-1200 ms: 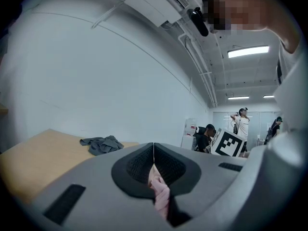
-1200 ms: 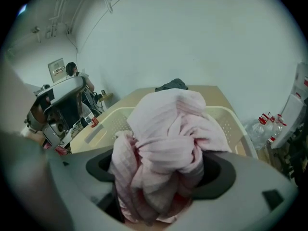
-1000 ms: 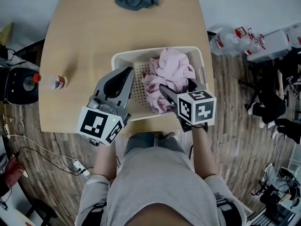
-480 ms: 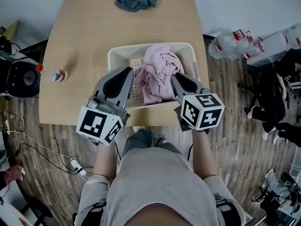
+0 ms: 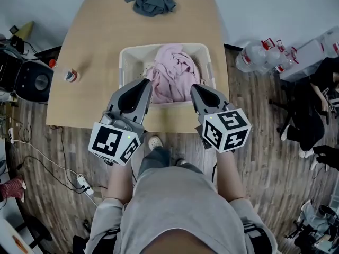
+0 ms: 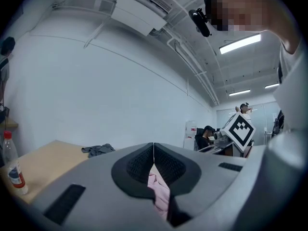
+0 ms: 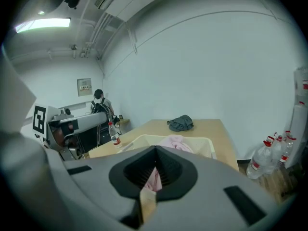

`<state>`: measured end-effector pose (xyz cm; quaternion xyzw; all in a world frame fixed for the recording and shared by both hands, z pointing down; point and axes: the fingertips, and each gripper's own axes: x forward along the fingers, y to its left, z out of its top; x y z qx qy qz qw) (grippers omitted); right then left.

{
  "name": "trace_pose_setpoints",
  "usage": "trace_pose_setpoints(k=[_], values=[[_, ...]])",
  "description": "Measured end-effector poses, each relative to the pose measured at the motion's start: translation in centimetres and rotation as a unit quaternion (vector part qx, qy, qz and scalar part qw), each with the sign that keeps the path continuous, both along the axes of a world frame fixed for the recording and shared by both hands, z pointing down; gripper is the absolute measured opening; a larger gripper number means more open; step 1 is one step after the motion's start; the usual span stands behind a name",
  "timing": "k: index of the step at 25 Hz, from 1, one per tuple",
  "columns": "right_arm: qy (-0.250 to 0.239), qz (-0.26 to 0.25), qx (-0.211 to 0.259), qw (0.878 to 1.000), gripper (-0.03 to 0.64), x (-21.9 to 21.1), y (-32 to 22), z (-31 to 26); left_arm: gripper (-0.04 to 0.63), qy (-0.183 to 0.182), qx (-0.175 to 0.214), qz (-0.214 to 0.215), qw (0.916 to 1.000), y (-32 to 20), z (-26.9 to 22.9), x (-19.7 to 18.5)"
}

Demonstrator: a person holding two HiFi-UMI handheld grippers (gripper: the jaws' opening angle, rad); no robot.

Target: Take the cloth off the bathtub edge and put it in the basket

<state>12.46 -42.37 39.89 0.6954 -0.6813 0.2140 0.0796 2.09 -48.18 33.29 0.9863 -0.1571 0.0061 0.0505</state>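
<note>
1. Pink cloth (image 5: pixel 172 78) lies bunched inside the white basket (image 5: pixel 125 67), filling its middle and far part and rising above the rim.
2. Basket stands on the wooden worktop (image 5: pixel 90 46), close to the near edge and nearer the right edge than the left.
3. Left tool (image 5: pixel 145 82) is held over the basket's near left corner. Its jaws are closed tip to tip with nothing gripped. The pink seen in the left gripper view is the cloth in the basket beyond.
4. Right tool (image 5: pixel 194 87) is held over the basket's near right corner. Its jaws have just been closing and now meet. Nothing is between them, and the cloth lies beyond the tips.
5. Grey cloth (image 5: pixel 151 0) lies crumpled at the middle of the far edge, well apart from the basket.
6. Plastic bottle (image 5: pixel 66 74) with a red cap lies on its side at the left edge.
</note>
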Motion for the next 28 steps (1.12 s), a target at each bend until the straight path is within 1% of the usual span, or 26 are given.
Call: trace_pose_setpoints(k=[6,11,15,28], values=[[0.000,-0.018,0.040,0.999,0.009,-1.0,3.7,-2.4,0.015,0.005,0.019,-0.017,0.9997,4.5,-1.5,-1.4],[0.014,-0.031,0.065,0.997,0.009,-1.8,6.4,-4.0,0.015,0.008,0.034,-0.033,0.9989,7.7,-2.7,-2.5],[0.006,-0.035,0.091,0.995,0.009,-2.3,8.4,-5.5,0.015,0.010,0.045,-0.044,0.9979,10.0,-3.5,-3.3],[0.014,-0.056,0.146,0.988,0.011,-3.7,15.1,-8.5,0.015,0.009,0.067,-0.067,0.9955,17.0,-5.0,-5.1]])
